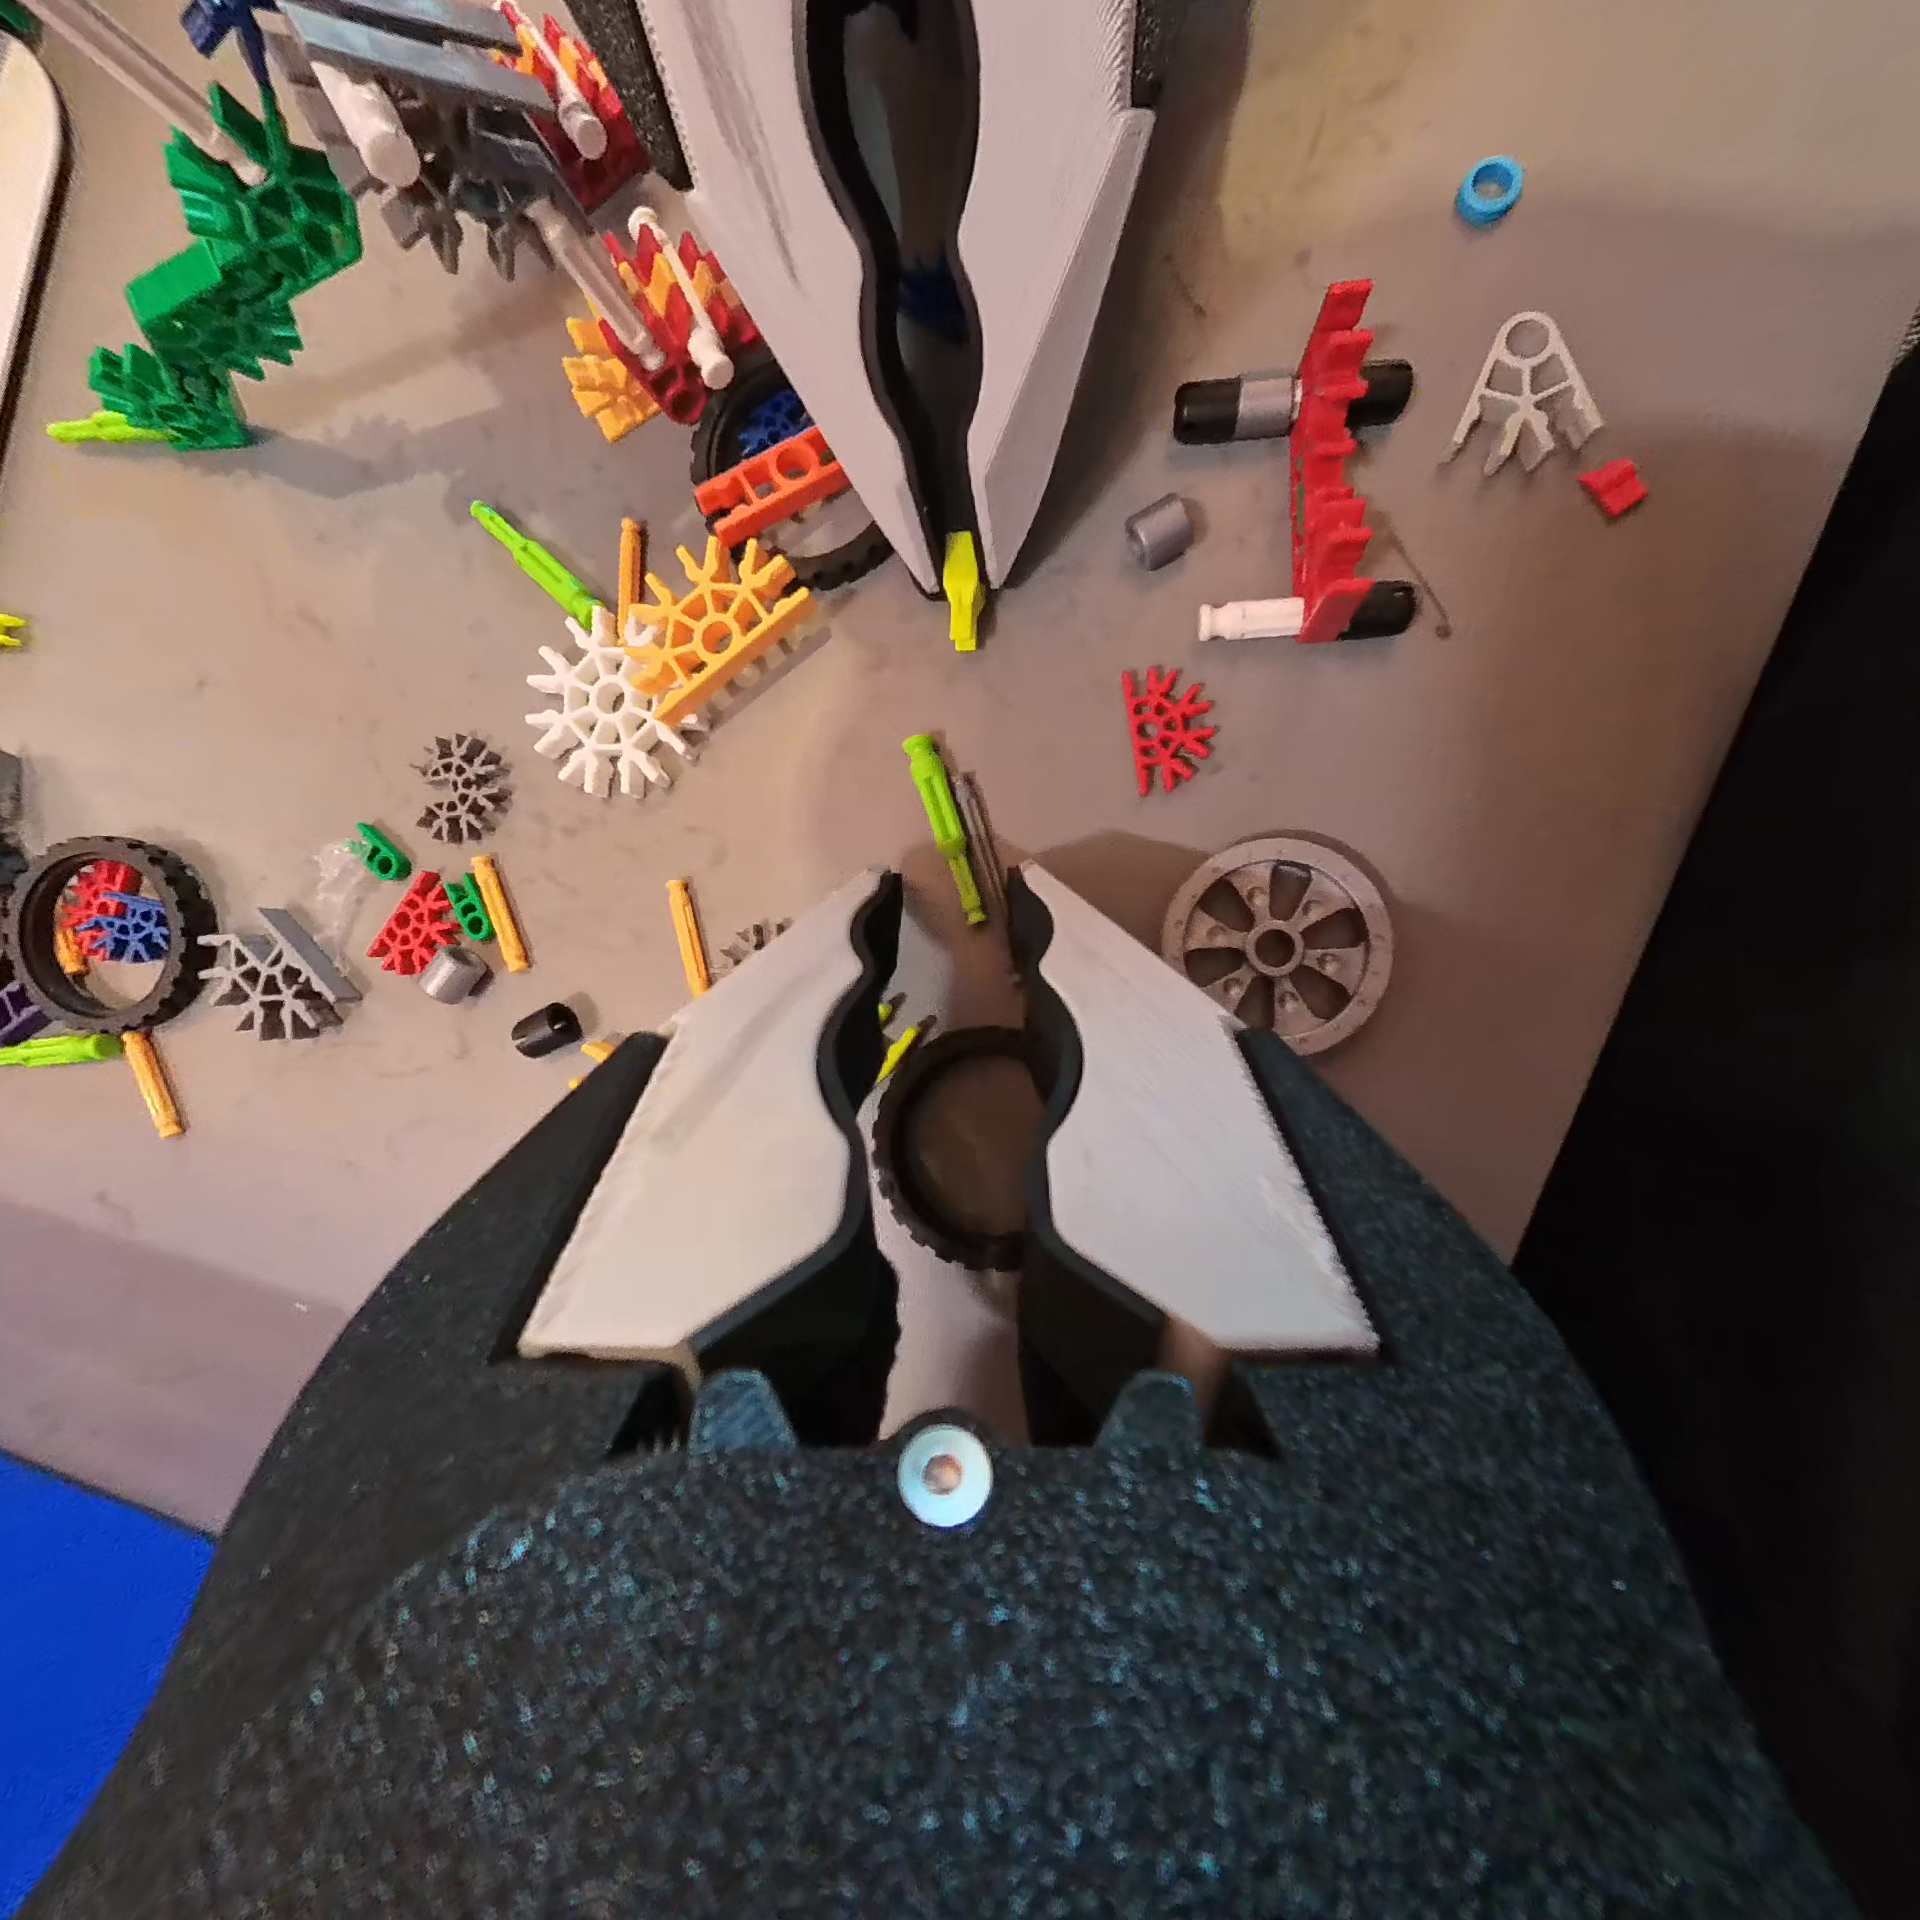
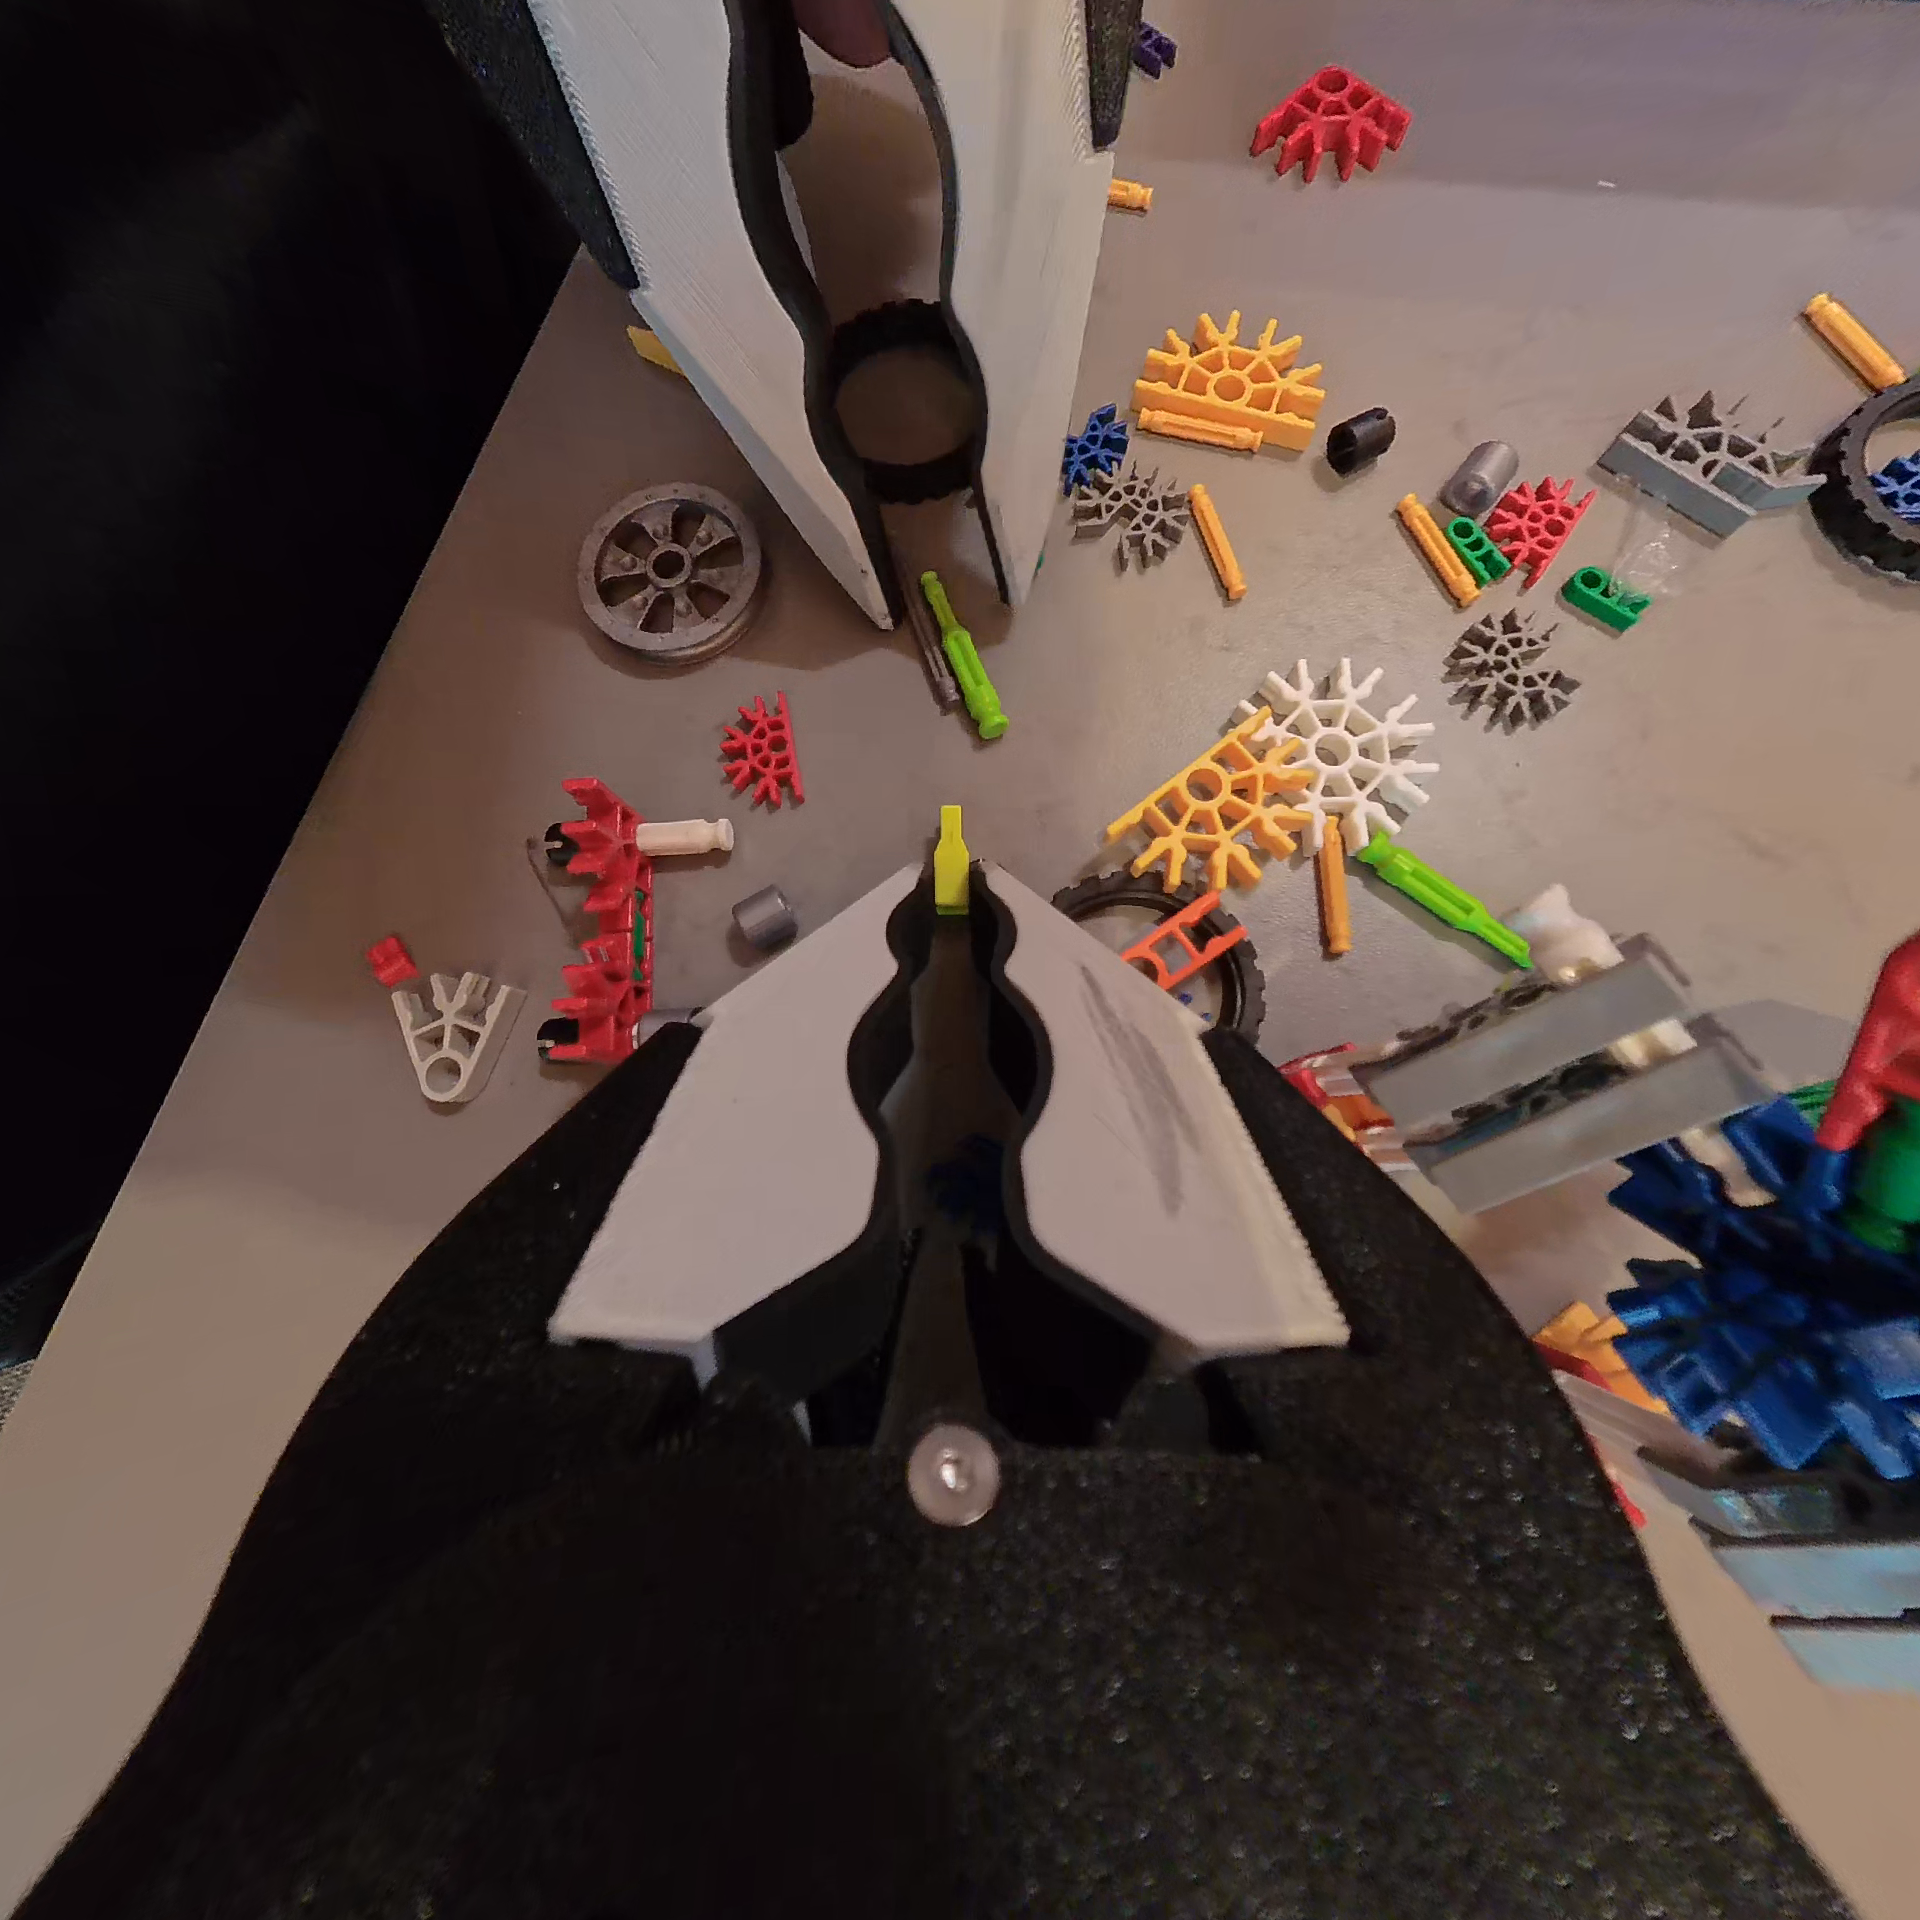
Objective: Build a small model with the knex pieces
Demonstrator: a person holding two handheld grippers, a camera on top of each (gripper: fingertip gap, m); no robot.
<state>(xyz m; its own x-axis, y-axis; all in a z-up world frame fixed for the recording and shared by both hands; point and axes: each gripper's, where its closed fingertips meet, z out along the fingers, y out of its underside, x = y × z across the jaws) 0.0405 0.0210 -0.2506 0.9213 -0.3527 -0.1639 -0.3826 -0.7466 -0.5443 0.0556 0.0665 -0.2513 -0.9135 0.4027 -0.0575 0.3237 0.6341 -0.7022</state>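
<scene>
While the right gripper (image 2: 952,883) pinches a short yellow-green rod (image 2: 950,858) at its fingertips, the left gripper (image 1: 954,883) grips a small black tyre (image 1: 951,1143) in the curved hollow further back between its fingers, its tips apart. Both face each other over a grey table (image 1: 312,644). Just beyond the left tips, a green rod (image 1: 943,821) lies on the table, a grey wheel hub (image 1: 1276,943) beside them.

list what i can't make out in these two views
- Left wrist view: most of the yellow-green rod is hidden between the right gripper fingers.
- Right wrist view: the blue build at the right edge is blurred and cut off.
- Both views: the black tyre is partly covered by the left gripper.
</scene>
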